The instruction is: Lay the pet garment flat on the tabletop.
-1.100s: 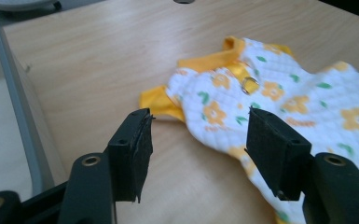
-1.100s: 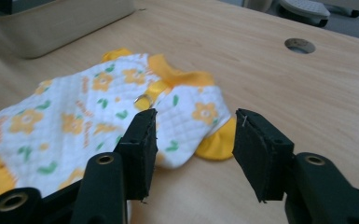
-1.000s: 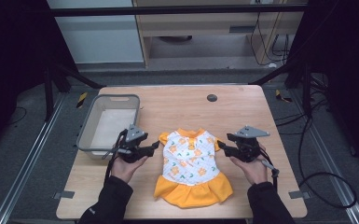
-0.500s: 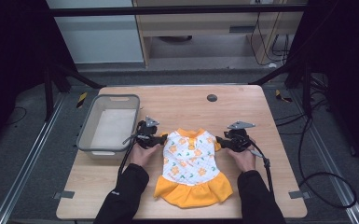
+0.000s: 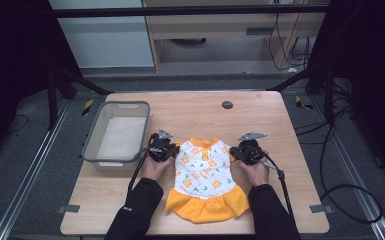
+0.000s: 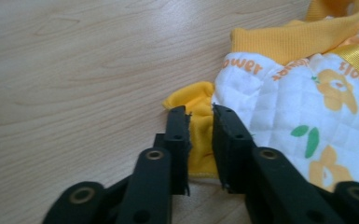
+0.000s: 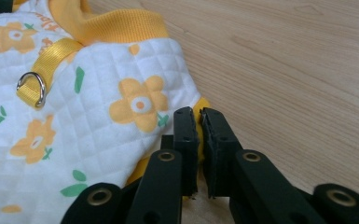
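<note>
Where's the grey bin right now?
In the high view the grey bin sits on the table's left side, just left of the left claw and the dress.

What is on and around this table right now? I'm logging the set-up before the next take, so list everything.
Dress: one, white with orange flowers, orange collar and skirt, flat at the table's near middle.
Strap with metal ring: one, yellow, on the dress.
Bin: one, grey, table's left side.
Round cap: one, dark, table's far side.
Table: one, light wood.
Left tongs: black, shut on the dress's orange sleeve edge; jaws have just been closing.
Right tongs: black, shut on the opposite sleeve edge; also just closing.
Forearms: two, dark sleeves, near edge.
</note>
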Motion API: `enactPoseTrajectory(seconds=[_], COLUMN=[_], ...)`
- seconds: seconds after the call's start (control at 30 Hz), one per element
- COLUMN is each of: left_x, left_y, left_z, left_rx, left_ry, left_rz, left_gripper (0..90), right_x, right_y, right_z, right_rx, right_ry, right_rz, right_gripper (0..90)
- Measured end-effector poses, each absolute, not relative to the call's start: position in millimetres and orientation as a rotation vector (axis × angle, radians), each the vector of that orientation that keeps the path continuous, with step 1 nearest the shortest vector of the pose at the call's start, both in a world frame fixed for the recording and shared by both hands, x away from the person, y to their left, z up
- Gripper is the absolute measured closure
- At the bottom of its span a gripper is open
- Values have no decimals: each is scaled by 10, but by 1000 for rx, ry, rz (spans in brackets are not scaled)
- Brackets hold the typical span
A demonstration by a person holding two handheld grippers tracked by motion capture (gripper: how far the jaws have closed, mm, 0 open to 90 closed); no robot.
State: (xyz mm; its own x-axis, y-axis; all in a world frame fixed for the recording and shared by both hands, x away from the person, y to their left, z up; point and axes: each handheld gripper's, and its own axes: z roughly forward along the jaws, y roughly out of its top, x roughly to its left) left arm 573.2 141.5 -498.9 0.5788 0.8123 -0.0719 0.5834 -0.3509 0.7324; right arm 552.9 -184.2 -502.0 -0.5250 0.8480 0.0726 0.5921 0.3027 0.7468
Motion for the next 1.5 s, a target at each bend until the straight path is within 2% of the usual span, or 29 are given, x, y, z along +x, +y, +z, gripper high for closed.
enactPoseTrajectory(seconds=[0.1, 0.23, 0.43, 0.5, 0.57, 0.63, 0.73, 0.87, 1.07, 1.27, 1.5], left_x=[5730, 5714, 5797, 5870, 5911, 5885, 5827, 5675, 5305, 4923, 4674], left_y=[1402, 1434, 1488, 1474, 1472, 1483, 1496, 1514, 1504, 1448, 1416], left_z=[-4976, -4817, -4490, -4482, -4494, -4479, -4443, -4341, -4260, -4385, -4668], left_rx=[2082, 2059, 1990, 1984, 1970, 1956, 1939, 1917, 1964, 2059, 2166], left_ry=[1115, 1084, 1045, 1076, 1104, 1117, 1098, 1045, 919, 831, 805], left_rz=[386, 437, 596, 629, 617, 599, 607, 588, 517, 439, 362], left_gripper=[861, 873, 868, 817, 652, 590, 560, 552, 587, 664, 757], right_x=[5527, 5508, 5622, 5685, 5749, 5748, 5696, 5569, 5240, 4876, 4548], right_y=[-1854, -1879, -1813, -1785, -1760, -1770, -1806, -1885, -1936, -1868, -1763], right_z=[-4995, -4872, -4581, -4548, -4544, -4529, -4470, -4338, -4155, -4198, -4496], right_rx=[1294, 1249, 1118, 1108, 1106, 1114, 1112, 1094, 1074, 1036, 1013], right_ry=[2240, 2197, 2091, 2071, 2048, 2026, 2005, 2007, 2050, 2160, 2305], right_rz=[1079, 1139, 1175, 1158, 1105, 1108, 1123, 1166, 1228, 1244, 1226], right_gripper=[868, 870, 861, 833, 765, 715, 690, 702, 767, 900, 900])
